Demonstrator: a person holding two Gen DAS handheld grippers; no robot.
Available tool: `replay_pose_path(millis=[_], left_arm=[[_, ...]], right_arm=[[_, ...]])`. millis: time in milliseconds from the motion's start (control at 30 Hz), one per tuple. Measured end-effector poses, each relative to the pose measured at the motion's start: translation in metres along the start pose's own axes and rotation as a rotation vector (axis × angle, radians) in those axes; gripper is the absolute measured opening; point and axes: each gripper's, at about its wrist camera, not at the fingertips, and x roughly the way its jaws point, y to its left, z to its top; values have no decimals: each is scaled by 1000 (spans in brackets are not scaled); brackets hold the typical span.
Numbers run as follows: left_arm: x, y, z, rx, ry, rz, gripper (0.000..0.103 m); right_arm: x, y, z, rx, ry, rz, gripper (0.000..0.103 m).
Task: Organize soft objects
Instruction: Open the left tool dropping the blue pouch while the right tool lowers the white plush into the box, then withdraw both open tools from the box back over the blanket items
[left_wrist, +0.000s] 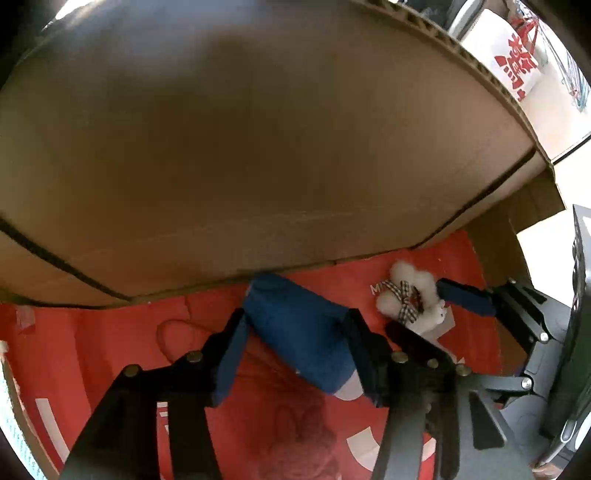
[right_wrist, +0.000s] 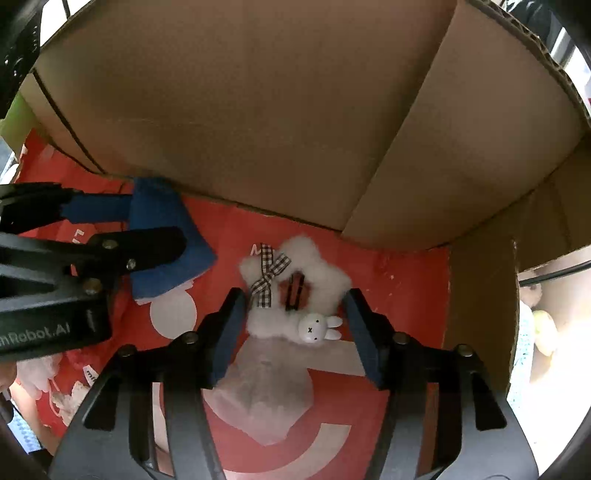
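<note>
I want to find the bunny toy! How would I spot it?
Look inside the cardboard box with the red floor. Between the right gripper fingers lies a fluffy white star; next to it is a blue cloth. Only the star has a checked bow and a tiny white bunny head.

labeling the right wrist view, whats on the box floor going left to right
left gripper → blue cloth item → white fluffy star toy with checked bow → small white rabbit head → brown cardboard side wall
</note>
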Motion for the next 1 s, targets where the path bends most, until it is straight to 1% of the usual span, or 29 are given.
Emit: replay_pose_path(millis=[167, 233, 267, 400, 533, 633, 700, 833, 900, 933, 1000], left_arm=[[-2, 0, -1, -12, 4, 5, 60], [-3, -2, -2, -10, 0, 7, 63], [-14, -1, -3, -10, -3, 8, 64], [-27, -7, -9, -9, -22, 10, 70], [-46, -10, -17, -11, -47, 10, 74], [-61, -13, -27, -10, -71, 20, 78], [-75, -13, -34, -8, -90, 29, 79], [-103, -15, -52, -8, -131, 35, 86], [-116, -22, -61, -5, -156, 41, 89], [-124, -22, -66, -1, -167, 42, 91], [-139, -30, -77, 12, -198, 48, 91]], right_arm=[[-1, 1, -3, 1, -8, 7, 56], [-4, 1, -4, 1, -11, 7, 58], [-5, 1, -5, 3, -13, 6, 60], [-9, -3, -11, 16, -32, 15, 62], [-27, -10, -17, 25, -54, 16, 63], [-40, -12, -24, 36, -73, 18, 70], [-52, -13, -30, 38, -89, 21, 70], [-75, -15, -41, 40, -122, 15, 71], [-86, -12, -48, 44, -139, 14, 74], [-93, -12, -52, 46, -150, 14, 77], [-108, -13, -57, 50, -174, 13, 79]])
